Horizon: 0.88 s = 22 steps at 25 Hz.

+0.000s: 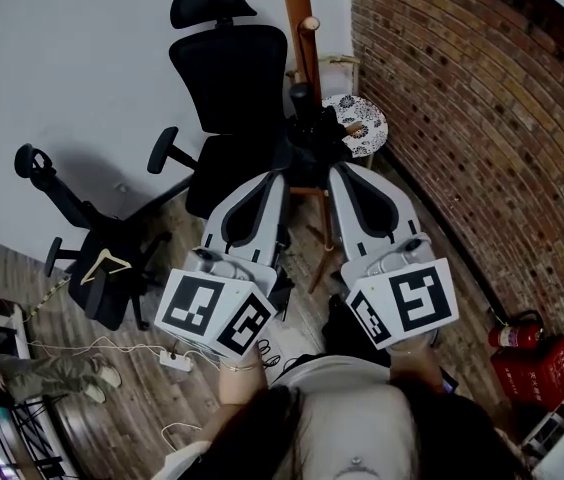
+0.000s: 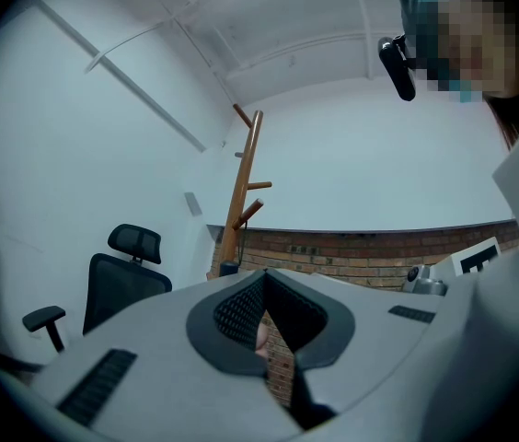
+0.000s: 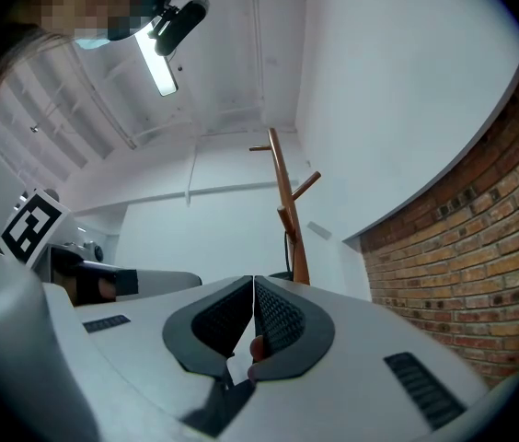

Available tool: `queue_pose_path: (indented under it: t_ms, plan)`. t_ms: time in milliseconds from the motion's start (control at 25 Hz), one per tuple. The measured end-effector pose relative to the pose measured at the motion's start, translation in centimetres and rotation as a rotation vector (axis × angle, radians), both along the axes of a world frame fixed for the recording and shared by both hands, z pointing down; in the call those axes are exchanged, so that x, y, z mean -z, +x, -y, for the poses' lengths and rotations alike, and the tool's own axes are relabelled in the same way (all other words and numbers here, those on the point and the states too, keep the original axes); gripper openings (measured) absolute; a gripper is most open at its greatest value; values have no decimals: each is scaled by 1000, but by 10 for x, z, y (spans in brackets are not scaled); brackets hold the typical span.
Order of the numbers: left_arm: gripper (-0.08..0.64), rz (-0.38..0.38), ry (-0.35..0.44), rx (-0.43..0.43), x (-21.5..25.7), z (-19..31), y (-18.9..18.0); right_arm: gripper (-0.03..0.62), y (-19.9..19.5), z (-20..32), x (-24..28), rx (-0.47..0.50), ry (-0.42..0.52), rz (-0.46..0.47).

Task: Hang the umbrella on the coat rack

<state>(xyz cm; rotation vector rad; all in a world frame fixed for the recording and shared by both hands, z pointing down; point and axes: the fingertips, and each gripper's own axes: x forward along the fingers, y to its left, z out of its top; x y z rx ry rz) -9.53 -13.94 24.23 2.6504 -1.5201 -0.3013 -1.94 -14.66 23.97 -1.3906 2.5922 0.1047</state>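
Umbrella [image 1: 308, 128] sits dark against the coat rack [image 1: 296, 18], just past the left gripper [image 1: 280, 176] and right gripper [image 1: 336, 168]. Both sets of fingers are clenched, seemingly empty. Its loop should seat fully on a peg.

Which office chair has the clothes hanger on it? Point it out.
The office chair at the left, farther from the coat rack: a pale clothes hanger lies on it. The other chair, beside the rack, has a headrest and no hanger.
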Motion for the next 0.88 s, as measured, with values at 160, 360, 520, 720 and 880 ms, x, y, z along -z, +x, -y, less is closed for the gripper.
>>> queue_pose_path:
  t_ms: [160, 360, 520, 720, 880]
  plan:
    - [9, -1, 0, 3, 0, -14, 1, 37, 1, -13, -2, 1, -7, 0]
    - [9, 4, 5, 1, 2, -30, 3, 37, 2, -30, -1, 5, -8, -2]
    - [9, 5, 7, -6, 3, -42, 6, 35, 2, -43, -2, 8, -8, -9]
    - [8, 5, 13, -9, 4, -56, 8, 35, 3, -57, -3, 7, -6, -16]
    - [9, 5, 14, -9, 5, -65, 9, 35, 3, -65, -2, 5, -4, -16]
